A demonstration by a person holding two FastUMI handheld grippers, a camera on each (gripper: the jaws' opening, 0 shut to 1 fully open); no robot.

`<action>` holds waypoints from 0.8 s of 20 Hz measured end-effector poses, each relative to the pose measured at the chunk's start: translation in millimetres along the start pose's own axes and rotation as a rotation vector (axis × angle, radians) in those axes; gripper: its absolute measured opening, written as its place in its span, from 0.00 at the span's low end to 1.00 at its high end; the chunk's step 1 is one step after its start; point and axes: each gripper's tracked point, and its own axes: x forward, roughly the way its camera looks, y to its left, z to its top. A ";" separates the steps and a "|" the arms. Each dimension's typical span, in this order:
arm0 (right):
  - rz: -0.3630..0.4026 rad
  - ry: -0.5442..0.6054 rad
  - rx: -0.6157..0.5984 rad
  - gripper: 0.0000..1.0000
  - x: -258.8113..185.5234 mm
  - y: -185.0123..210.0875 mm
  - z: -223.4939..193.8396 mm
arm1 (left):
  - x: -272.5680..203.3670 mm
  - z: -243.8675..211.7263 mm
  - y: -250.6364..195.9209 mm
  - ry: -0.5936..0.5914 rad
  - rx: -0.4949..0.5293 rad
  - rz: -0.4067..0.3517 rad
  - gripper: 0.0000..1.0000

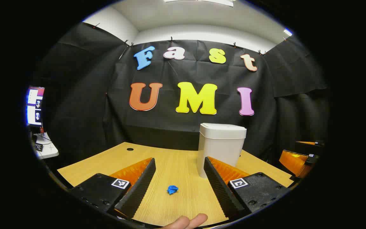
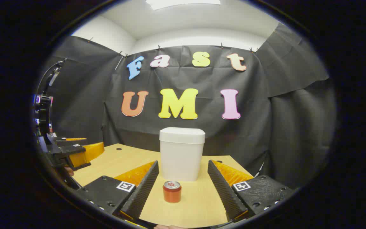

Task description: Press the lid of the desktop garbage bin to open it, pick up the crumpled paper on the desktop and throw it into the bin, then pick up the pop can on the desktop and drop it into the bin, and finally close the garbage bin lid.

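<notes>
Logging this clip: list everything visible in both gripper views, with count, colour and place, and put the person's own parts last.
White plastic desktop garbage bin: 1, white, upright at the back of the desk, lid closed.
Crumpled blue paper ball: 1, blue, on the desk ahead of the left gripper's fingers, untouched.
Orange-red metal pop can: 1, orange-red with a silver top, upright on the desk in front of the bin.
Light wooden desk: 1, pale wood grain, with a dark cable hole near its back edge.
Monitor screens: 2 stacked, lit, at the far left off the desk.
Left gripper: 1, open over the paper.
Right gripper: 1, open, the can between its fingers but untouched.
Fingertips: skin-toned, at the bottom edge of the left gripper view.
</notes>
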 end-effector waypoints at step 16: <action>-0.057 0.016 -0.014 0.95 7.2 -17.2 -10.0 | -4.3 12.6 13.4 -0.046 0.039 0.032 0.98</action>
